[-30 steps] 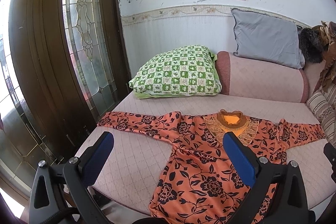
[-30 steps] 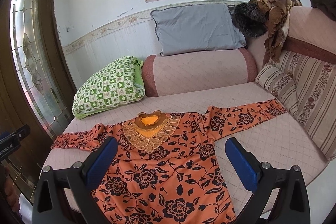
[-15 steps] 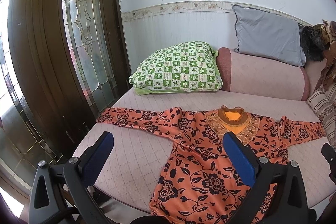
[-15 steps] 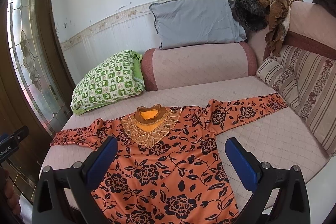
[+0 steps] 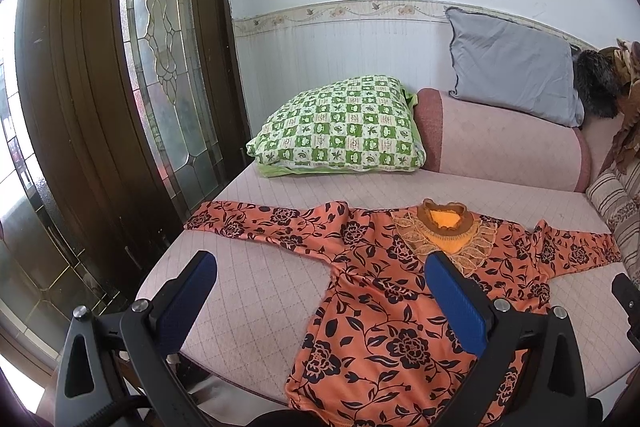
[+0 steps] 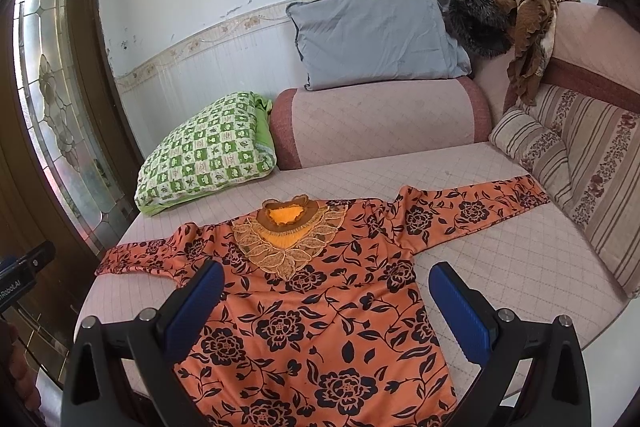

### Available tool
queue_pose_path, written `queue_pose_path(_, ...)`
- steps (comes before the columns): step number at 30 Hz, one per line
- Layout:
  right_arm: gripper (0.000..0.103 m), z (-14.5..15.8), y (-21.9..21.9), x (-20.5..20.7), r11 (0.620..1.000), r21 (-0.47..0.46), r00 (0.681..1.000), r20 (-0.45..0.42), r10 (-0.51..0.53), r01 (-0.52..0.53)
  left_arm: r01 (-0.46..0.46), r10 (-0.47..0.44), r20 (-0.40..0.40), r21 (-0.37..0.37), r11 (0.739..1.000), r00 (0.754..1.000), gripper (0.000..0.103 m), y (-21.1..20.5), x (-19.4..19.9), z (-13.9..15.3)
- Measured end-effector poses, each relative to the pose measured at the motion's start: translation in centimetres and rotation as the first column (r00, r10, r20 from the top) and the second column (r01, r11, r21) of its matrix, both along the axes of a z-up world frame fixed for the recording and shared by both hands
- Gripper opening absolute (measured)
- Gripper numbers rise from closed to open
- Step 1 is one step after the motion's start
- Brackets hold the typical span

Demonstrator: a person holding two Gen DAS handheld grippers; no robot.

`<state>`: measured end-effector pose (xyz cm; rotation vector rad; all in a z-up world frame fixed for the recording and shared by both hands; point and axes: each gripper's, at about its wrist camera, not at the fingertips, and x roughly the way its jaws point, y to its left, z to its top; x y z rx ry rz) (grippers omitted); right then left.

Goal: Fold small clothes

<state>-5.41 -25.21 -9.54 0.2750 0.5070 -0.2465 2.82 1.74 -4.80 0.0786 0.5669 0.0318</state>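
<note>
Both sets of blue fingers (image 5: 188, 303) are spread wide and empty: left gripper (image 5: 320, 303) and right gripper (image 6: 336, 307) hover above the orange floral blouse (image 6: 320, 307), which lies flat, sleeves outstretched, on the pink sofa seat (image 5: 256, 291). Risk: its hem overhangs the front edge; an uneven pinch could drag it off. I hold both grippers level, angled forward and down.

The shirt (image 6: 320, 307) lies flat on the sofa seat (image 6: 500, 255), pillows (image 6: 204, 155) behind it against the backrest (image 6: 380, 123).
</note>
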Motion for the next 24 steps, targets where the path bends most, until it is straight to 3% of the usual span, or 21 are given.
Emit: queue_pose_path(24, 0.103, -0.9, 0.4, 1.1, 1.0, -0.003, 1.0, -0.022, 0.008, -0.008, -0.011, 0.011, -0.023, 0.002, 1.0, 1.0, 0.103, 0.7, 1.2, -0.7)
